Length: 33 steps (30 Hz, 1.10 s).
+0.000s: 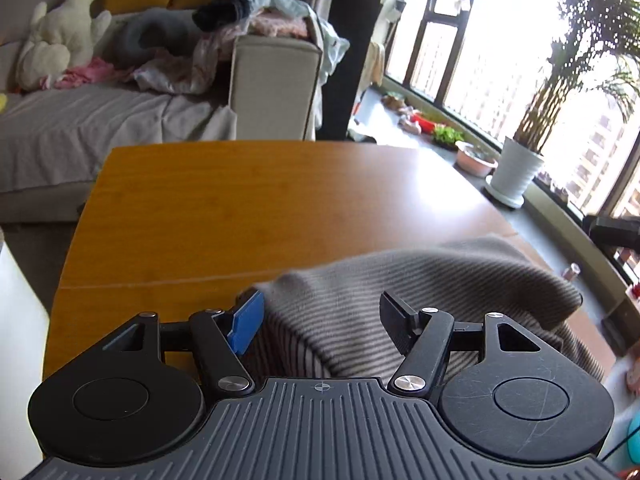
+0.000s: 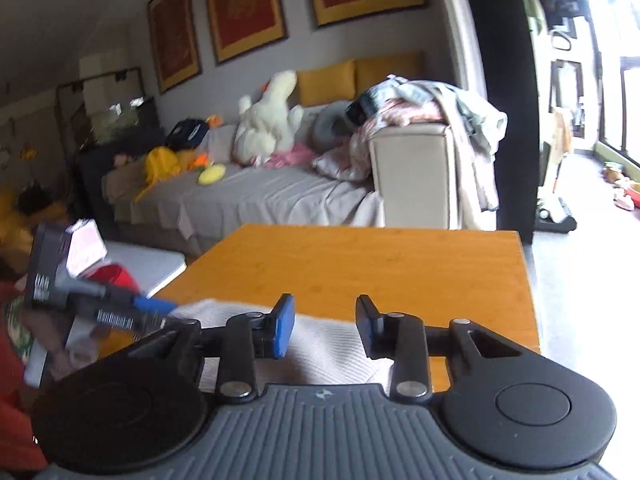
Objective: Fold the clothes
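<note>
The table (image 1: 240,208) is orange-brown wood with a straight far edge and a thin seam running across its near part (clearest in the left wrist view). On its near side lies a grey ribbed garment (image 1: 420,292), bunched into a raised fold, spreading toward the right edge. In the right wrist view the same cloth (image 2: 332,348) looks pale and lies flat at the near edge. The far half is bare wood.

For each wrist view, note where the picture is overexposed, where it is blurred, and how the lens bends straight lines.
Left wrist view: windows blow out white, glare washes the table, and its far edge bows. Right wrist view: the right side is overexposed, the other hand-held gripper at left is motion-blurred, and the framed pictures lean and curve.
</note>
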Available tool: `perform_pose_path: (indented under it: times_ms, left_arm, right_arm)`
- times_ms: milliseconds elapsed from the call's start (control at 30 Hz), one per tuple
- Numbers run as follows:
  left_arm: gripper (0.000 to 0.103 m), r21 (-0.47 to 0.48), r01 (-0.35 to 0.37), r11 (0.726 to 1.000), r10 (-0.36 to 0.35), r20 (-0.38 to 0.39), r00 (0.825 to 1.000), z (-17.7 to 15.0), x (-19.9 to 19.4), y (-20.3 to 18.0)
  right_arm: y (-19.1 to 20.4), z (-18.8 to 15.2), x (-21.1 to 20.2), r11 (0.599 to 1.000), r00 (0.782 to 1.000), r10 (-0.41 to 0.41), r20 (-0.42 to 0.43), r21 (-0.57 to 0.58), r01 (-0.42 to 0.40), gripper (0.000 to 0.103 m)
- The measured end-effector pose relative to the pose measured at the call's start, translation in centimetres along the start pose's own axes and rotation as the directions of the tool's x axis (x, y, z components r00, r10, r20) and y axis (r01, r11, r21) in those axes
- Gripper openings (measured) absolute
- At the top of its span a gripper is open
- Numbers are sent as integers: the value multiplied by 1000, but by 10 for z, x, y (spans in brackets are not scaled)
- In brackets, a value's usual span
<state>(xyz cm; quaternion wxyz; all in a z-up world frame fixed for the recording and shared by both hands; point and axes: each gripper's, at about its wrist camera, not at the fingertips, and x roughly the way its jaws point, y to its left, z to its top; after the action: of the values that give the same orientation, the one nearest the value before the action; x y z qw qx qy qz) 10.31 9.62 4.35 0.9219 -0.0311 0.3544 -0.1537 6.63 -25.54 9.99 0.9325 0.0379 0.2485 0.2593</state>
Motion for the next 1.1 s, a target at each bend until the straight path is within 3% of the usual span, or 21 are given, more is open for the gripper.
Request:
perform_pose_path:
  times_ms: [100, 233, 300, 500, 600, 633, 667, 700, 767, 967, 1100]
  left_arm:
    - [70, 49, -23, 999, 27, -85, 996, -22, 7, -3]
    - [72, 20, -21, 1000, 23, -92, 995, -32, -3, 6]
    - [72, -28, -7, 1000, 5, -80, 997, -32, -14, 15]
    - [80, -173, 71, 982, -86, -80, 993, -22, -9, 30]
    - [80, -165, 101, 981, -121, -117, 986, -26, 12, 17]
    - [80, -135, 95, 986, -110, -110, 988, -26, 14, 11]
    - [74, -106, 91, 990, -102, -101, 990, -26, 16, 7]
    - [64, -78, 88, 993, -95, -93, 991, -25, 17, 2]
    - [54, -88, 85, 992, -94, -96, 991, -17, 29, 5]
    - [35, -40, -4, 999, 3, -28, 1000, 46, 74, 15]
    - [33, -67, 6, 998, -4, 28, 1000, 73, 65, 16]
  right_arm:
    - [-12, -3, 16, 998, 999, -34, -29, 57, 35, 51]
    - [-18, -44, 52, 994, 966, -76, -247, 58, 93, 54]
    - [-24, -59, 55, 992, 950, -73, -305, 76, 101, 60]
    - [-33, -51, 38, 986, 976, -18, -217, 158, 53, 68]
    - [-33, -57, 55, 985, 971, 9, -241, 169, 33, 68]
    - [-30, -61, 62, 986, 967, 23, -253, 163, 19, 67]
    - [-25, -64, 71, 989, 965, 34, -259, 145, 4, 57]
    - [-20, -66, 78, 992, 965, 41, -260, 122, -9, 53]
    - [-13, -59, 92, 997, 973, 35, -230, 74, -18, 39]
    - [-47, -1, 157, 992, 986, -39, -164, 115, 59, 30]
    - [-61, 18, 145, 981, 995, 5, -100, 193, 14, 29]
